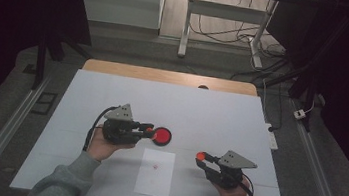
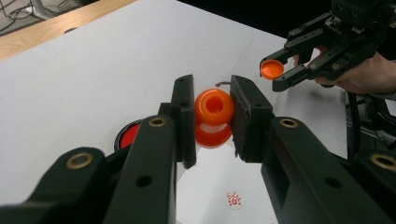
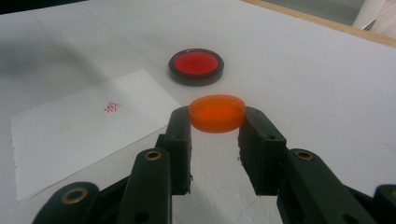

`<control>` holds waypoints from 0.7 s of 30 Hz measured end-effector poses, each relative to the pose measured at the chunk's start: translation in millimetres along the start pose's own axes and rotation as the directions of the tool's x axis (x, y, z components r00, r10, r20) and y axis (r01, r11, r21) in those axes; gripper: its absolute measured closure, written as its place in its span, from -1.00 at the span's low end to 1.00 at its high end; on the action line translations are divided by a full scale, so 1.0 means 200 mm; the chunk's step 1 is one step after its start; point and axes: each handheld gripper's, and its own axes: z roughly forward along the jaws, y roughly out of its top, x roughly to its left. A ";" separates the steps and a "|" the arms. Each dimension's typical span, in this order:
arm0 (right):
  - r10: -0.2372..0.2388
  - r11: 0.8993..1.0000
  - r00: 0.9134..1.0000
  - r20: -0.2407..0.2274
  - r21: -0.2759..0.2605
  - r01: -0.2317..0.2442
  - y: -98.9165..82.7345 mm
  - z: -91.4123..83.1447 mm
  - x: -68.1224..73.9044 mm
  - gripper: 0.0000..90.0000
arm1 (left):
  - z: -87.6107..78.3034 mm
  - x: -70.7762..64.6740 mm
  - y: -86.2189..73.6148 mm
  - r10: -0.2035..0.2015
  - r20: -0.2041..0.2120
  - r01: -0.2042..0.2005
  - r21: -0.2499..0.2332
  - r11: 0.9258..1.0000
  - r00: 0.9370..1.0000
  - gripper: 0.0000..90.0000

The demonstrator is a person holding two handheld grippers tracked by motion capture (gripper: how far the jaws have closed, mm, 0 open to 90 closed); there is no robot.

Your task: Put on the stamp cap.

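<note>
Orange stamp body (image 2: 214, 112) pinched between the jaws of the left gripper (image 2: 212, 119), held off the table, its round open end facing the left gripper view's camera; a wider orange flange sits below the rounded top. In the high view the left gripper (image 1: 147, 130) hangs just beside a black dish with a red pad (image 1: 161, 137), which lies flat on the white table (image 1: 211, 112)

Orange cap (image 3: 217, 113) gripped by its rim between the right gripper's (image 3: 217, 122) jaw tips, held level, hollow side not readable from that view. Seen from the left gripper view, the cap (image 2: 272, 69) shows its open hollow. In the high view the right gripper (image 1: 204, 157) is well apart from the left, toward the table's right half

White paper sheet (image 1: 155, 173) lies flat between the two hands, near the table's front edge, with a small red mark (image 3: 111, 108) printed on it. Red-pad dish (image 3: 196, 66) sits beyond the sheet, apart from it
</note>
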 end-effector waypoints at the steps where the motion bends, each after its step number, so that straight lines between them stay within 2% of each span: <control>1: 0.003 1.000 1.000 -0.002 -0.002 -0.003 0.00 0.00 0.00 0.44 | 0.00 0.00 0.00 0.000 0.000 0.000 0.000 1.000 1.000 0.60; 21: -0.023 1.000 0.998 -0.054 0.008 0.024 0.05 0.12 0.08 0.44 | 0.02 0.00 0.00 0.004 0.007 -0.004 0.017 1.000 1.000 0.61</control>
